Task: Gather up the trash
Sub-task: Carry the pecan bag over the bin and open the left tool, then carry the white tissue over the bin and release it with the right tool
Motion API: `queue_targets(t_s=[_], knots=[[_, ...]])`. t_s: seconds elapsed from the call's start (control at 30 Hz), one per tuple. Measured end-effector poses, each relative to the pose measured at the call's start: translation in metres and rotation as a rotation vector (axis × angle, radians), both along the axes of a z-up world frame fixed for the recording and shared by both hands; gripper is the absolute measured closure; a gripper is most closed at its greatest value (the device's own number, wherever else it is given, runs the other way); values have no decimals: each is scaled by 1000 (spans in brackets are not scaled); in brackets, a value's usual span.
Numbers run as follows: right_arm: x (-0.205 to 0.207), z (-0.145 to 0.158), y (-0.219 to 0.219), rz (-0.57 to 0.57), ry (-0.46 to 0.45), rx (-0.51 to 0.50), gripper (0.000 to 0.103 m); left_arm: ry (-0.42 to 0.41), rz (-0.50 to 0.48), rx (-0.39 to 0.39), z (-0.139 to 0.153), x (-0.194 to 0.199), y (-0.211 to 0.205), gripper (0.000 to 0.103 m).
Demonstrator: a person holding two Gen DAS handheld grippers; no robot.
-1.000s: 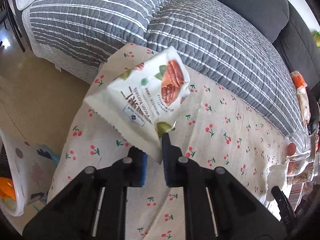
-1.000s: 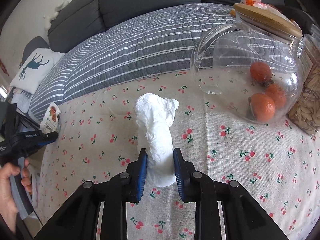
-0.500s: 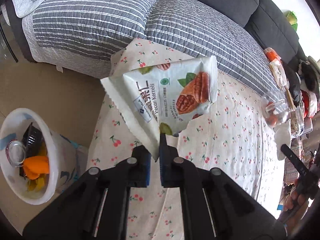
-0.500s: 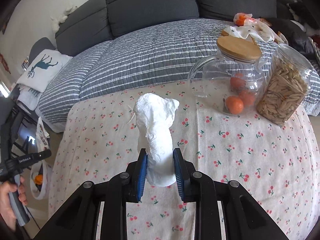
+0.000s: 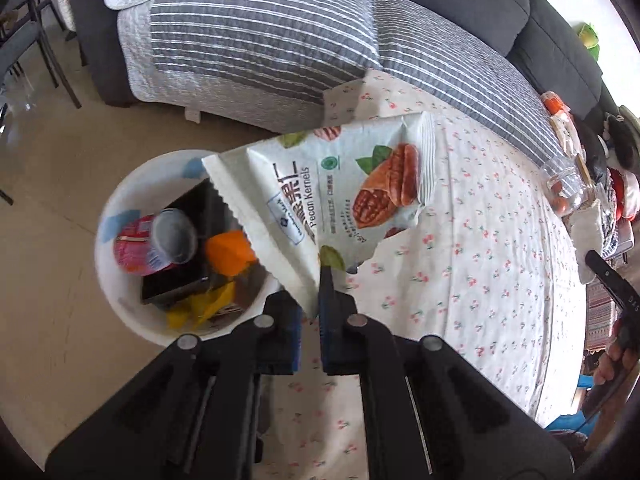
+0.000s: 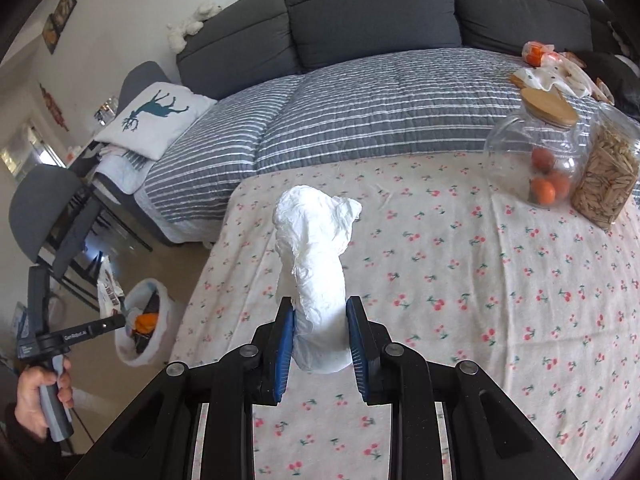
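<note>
My left gripper (image 5: pixel 310 300) is shut on the corner of a white pecan kernels bag (image 5: pixel 332 196) and holds it in the air at the table's left edge, partly over a white trash bin (image 5: pixel 120 280) on the floor. The bin holds a pink cup, orange and yellow scraps and a dark flat item. My right gripper (image 6: pixel 320 328) is shut on a crumpled white tissue (image 6: pixel 316 248) above the cherry-print tablecloth (image 6: pixel 460 280). The bin (image 6: pixel 140 324) and the left gripper (image 6: pixel 120 322) also show in the right wrist view, far left.
A glass jar with oranges (image 6: pixel 540 160) and a jar of seeds (image 6: pixel 608 172) stand at the table's far right. A sofa with a striped grey cover (image 6: pixel 360 108) runs behind the table. Chairs (image 6: pixel 44 208) stand on the left by the bin.
My left gripper has carried the pecan bag leftward off the table, and the bin now lies right under it. My right gripper has risen and pulled back with the tissue.
</note>
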State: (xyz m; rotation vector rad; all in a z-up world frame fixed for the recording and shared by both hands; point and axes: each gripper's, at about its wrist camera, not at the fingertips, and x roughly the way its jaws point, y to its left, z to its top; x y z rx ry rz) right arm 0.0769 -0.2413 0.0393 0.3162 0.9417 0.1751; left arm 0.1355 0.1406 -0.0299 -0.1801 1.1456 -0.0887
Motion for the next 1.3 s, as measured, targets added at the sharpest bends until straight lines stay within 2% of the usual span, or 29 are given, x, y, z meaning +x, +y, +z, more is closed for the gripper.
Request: queue_targets(t_s=[0.2,0.3,0.5,0.7,0.8,0.87,0.93,1.1,1.3], knots=[[8,-6,64,117,2,-22,77,30,90,97,-14,-13,61,95],[12,-17,90,151,23,-36,77,60,122,87,-24,-14,79,95],[15,-40,128,216,58,-69,77,58,121,55,-28,-10,85,94],[15,-52,148,259,76,-96,77,86,115,34,-43,-2,91,90],[15,-54,152,271,79,-106,77,84,100,25,-45,-2,93,80],[15,-54,155,279,77,-108,77,70,97,17,-43,-4,95,63],[16,-51,160,289,75,-115,77,59,91,0,-42,-6,98,56],[22,-42,188,349,63,-132,76,54,71,-24,-38,-11,101,51],[49,-39,241,404,71,-95,76,12,64,-37,-27,-24,108,38]])
